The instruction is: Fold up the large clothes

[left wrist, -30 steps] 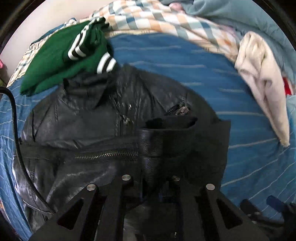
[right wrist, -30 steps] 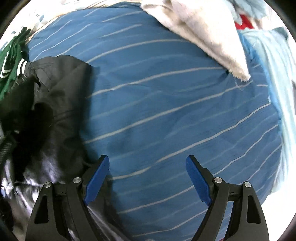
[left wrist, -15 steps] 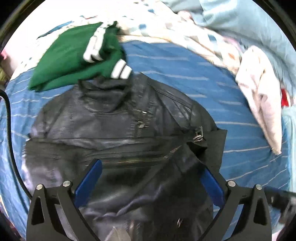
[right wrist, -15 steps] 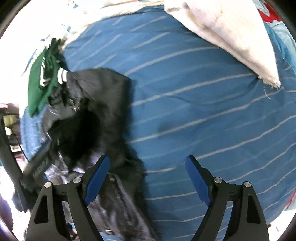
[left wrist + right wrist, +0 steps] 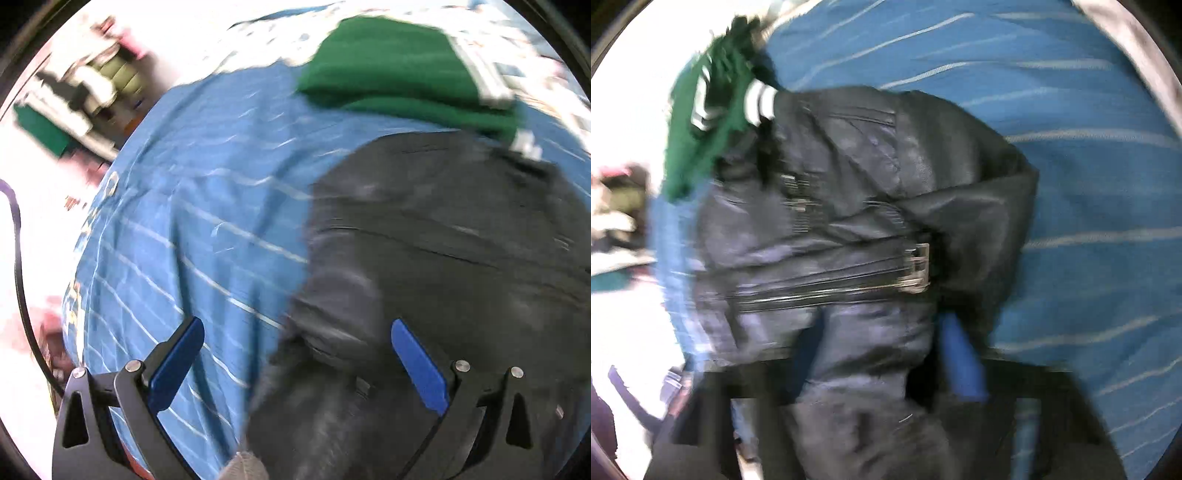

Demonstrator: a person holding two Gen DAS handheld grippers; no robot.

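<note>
A black leather jacket point(image 5: 443, 258) lies on the blue striped bedsheet point(image 5: 184, 221), its sleeves folded across the front. My left gripper point(image 5: 295, 354) is open and empty over the jacket's left edge. In the right wrist view the jacket point(image 5: 871, 192) fills the middle, with a zipper and a buckle point(image 5: 918, 266) across it. My right gripper point(image 5: 882, 354) hovers over the jacket's lower part; the view is blurred, the blue pads stand apart and nothing shows between them.
A folded green garment with white stripes point(image 5: 406, 70) lies against the jacket's collar, also in the right wrist view point(image 5: 709, 122). Cluttered items point(image 5: 77, 99) lie off the bed's left edge. A black cable point(image 5: 18, 258) hangs at left.
My left gripper let go of the jacket's sleeve, opened and swung left toward the bed edge. My right gripper moved left from the bare sheet to over the jacket.
</note>
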